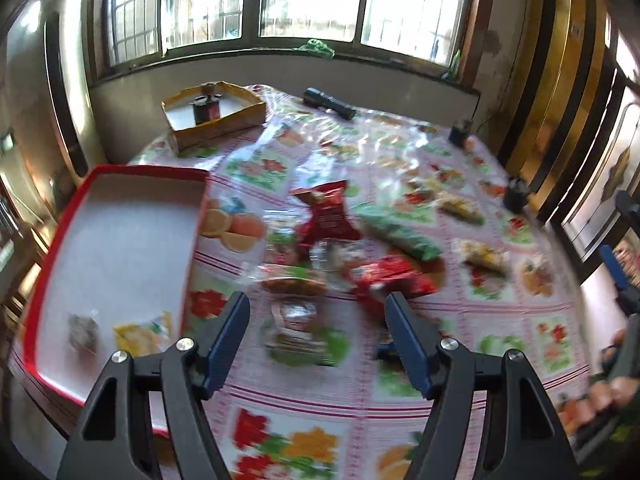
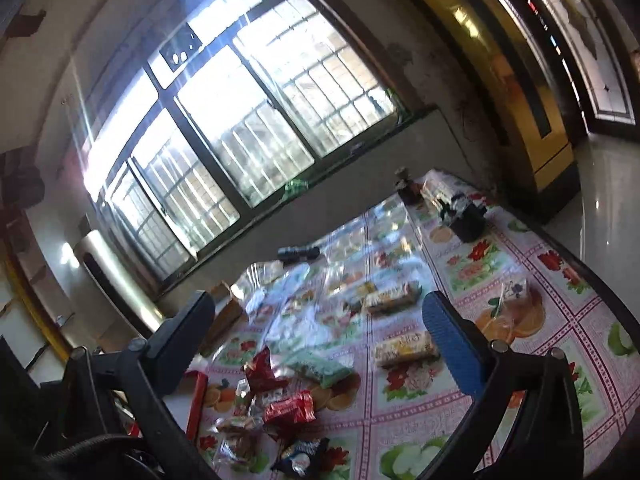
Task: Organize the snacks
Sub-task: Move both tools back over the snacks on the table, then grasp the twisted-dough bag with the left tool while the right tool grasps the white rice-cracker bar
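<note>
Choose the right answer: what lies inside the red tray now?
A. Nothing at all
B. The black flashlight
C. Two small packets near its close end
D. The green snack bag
C: the left wrist view shows the red tray holding a yellow packet and a dark packet near its close end, while the flashlight and the green bag lie on the tablecloth outside it.
</note>
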